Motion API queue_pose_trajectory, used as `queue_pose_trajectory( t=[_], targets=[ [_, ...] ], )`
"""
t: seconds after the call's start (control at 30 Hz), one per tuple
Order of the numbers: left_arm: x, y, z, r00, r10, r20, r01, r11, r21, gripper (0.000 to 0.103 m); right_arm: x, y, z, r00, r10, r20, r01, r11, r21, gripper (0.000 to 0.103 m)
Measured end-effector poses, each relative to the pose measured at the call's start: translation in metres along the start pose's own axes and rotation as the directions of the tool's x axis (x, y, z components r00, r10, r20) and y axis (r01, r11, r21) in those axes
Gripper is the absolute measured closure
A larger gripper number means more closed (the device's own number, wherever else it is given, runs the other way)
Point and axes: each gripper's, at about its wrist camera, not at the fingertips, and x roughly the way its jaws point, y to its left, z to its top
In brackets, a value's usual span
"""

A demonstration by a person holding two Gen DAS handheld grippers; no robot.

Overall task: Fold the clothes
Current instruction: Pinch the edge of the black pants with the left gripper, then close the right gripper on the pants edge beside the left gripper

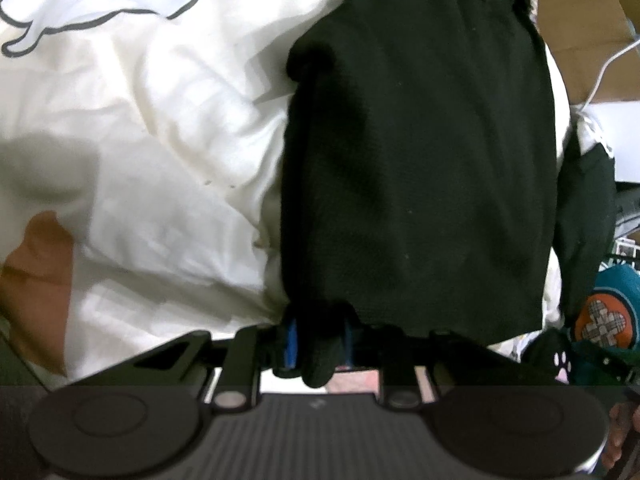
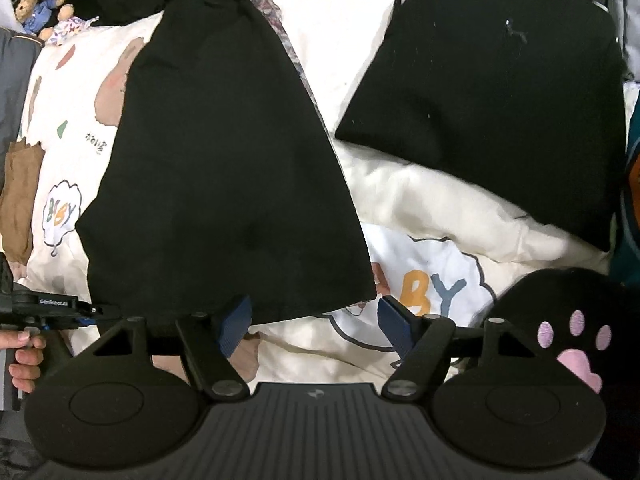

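Note:
A black garment (image 2: 224, 160) lies spread on a white quilt (image 2: 432, 204) printed with "BABY" clouds. In the right wrist view my right gripper (image 2: 316, 324) stands open at the garment's near hem, with its left blue pad (image 2: 236, 320) touching the hem edge. At that view's left edge the left gripper (image 2: 86, 314) meets the garment's near left corner, held by a hand (image 2: 24, 356). In the left wrist view the left gripper (image 1: 320, 344) is shut on a bunched corner of the black garment (image 1: 420, 160), which stretches away from it.
A second black garment (image 2: 500, 100) lies folded at the far right. A black item with a pink paw print (image 2: 568, 332) sits at the near right. Brown cloth (image 2: 20, 200), soft toys (image 2: 40, 12) and a cardboard box (image 1: 580, 28) border the quilt.

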Motion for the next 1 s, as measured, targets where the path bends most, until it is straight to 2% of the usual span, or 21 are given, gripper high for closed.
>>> queue_pose_trajectory(
  t=[0.3,0.43,0.63,1.0],
  targets=[
    [-0.004,0.006,0.01,1.0,-0.006,-0.01,0.005,1.0,-0.027,0.08,0.032,-0.019,0.006,0.999,0.041,-0.021,-0.039,0.996,0.086,0.028],
    [-0.006,0.007,0.015,1.0,-0.005,-0.016,0.005,1.0,-0.027,0.08,0.046,-0.027,0.009,0.998,0.06,-0.028,-0.056,0.99,0.126,0.035],
    [-0.01,0.01,0.023,1.0,-0.006,-0.023,0.005,1.0,-0.027,0.08,0.067,-0.04,0.014,0.995,0.09,-0.038,-0.082,0.979,0.187,0.035],
    [-0.017,0.013,0.037,1.0,-0.004,-0.027,0.004,1.0,-0.002,0.08,0.086,-0.054,0.021,0.987,0.162,-0.001,-0.16,0.979,0.127,0.035]
  ],
)
